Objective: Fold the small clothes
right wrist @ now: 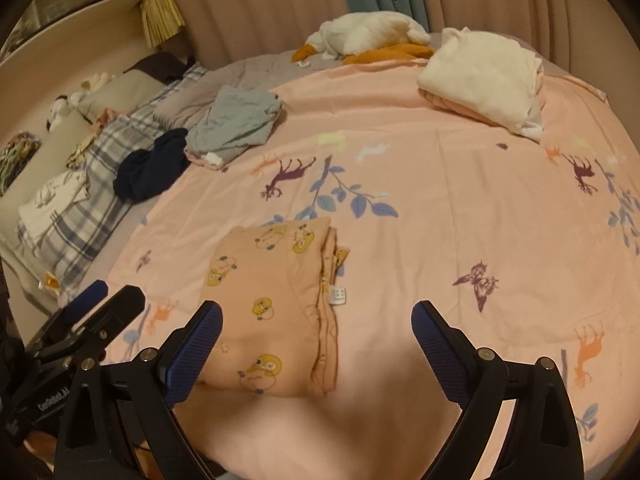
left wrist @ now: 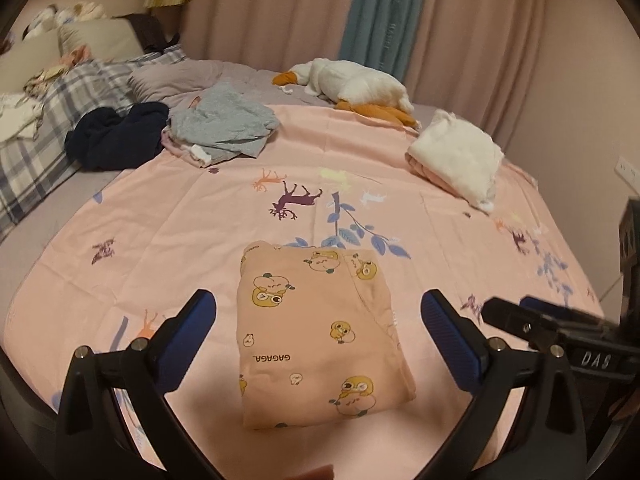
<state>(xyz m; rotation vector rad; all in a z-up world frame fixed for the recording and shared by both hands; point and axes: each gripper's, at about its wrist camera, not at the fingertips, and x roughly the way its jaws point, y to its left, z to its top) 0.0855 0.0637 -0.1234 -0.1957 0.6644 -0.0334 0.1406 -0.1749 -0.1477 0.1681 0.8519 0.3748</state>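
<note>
A folded peach garment with yellow cartoon prints (left wrist: 320, 332) lies flat on the pink bed sheet (left wrist: 200, 220). My left gripper (left wrist: 318, 322) is open above it, one finger on each side, not touching. In the right wrist view the same garment (right wrist: 276, 304) lies left of centre, and my right gripper (right wrist: 316, 330) is open and empty above its right edge. The right gripper also shows at the right of the left wrist view (left wrist: 516, 316). The left gripper shows at the lower left of the right wrist view (right wrist: 100, 300).
A folded white and pink stack (left wrist: 456, 156) lies at the far right. A grey-blue garment (left wrist: 224, 124) and a dark navy one (left wrist: 116, 136) lie unfolded at the far left. A plush goose (left wrist: 352, 84) lies by the curtains. Plaid pillows (left wrist: 36, 152) are at left.
</note>
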